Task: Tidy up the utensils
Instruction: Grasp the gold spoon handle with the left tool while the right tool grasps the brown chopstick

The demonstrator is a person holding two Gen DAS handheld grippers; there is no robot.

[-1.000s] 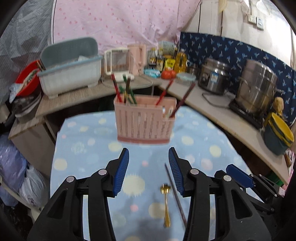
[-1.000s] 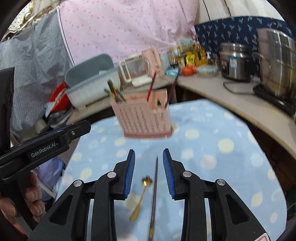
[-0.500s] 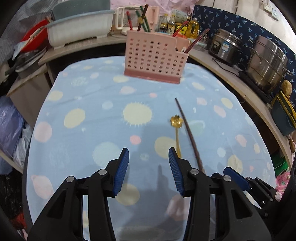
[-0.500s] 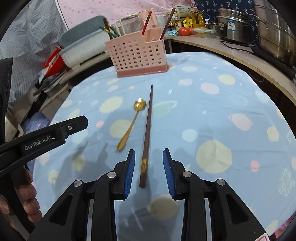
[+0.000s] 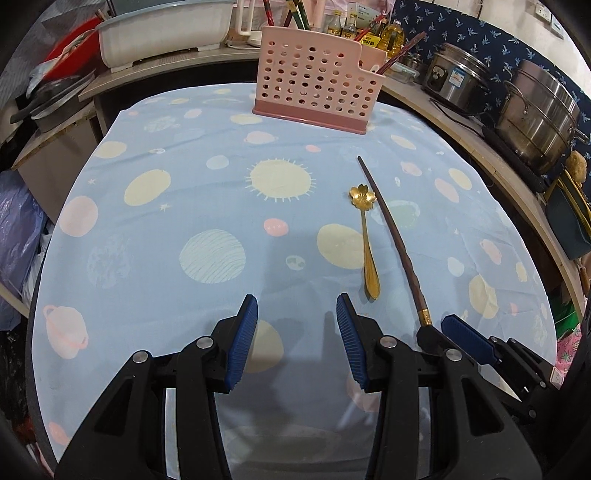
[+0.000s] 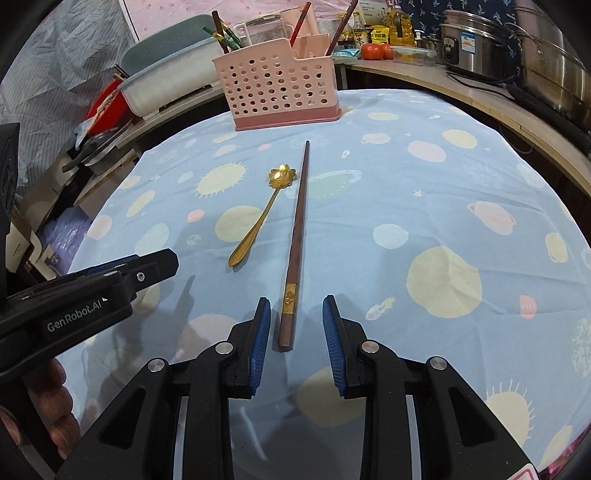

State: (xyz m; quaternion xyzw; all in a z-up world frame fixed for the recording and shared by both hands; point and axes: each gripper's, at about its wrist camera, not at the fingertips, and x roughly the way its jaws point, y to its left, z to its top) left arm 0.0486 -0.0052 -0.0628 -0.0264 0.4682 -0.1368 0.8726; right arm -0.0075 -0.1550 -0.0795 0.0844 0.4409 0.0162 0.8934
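Note:
A dark brown chopstick (image 6: 295, 243) lies on the blue planet-print tablecloth (image 6: 424, 206), its thick end between the fingers of my open right gripper (image 6: 293, 323). A gold flower-bowl spoon (image 6: 260, 218) lies just left of it. A pink perforated utensil holder (image 6: 282, 85) with several chopsticks stands at the table's far side. In the left wrist view my left gripper (image 5: 295, 314) is open and empty, left of the spoon (image 5: 365, 240) and chopstick (image 5: 395, 236), with the holder (image 5: 314, 81) beyond.
A counter curves round the back and right with steel pots (image 5: 539, 114), a rice cooker (image 5: 458, 81), bottles, tomatoes (image 6: 375, 50) and a pale blue dish rack (image 5: 162, 29). Clutter and bags fill the left side (image 5: 18, 221).
Both grippers have tilted down and come low over the table. The right gripper's fingers now flank the chopstick's thick end. Both stay open.

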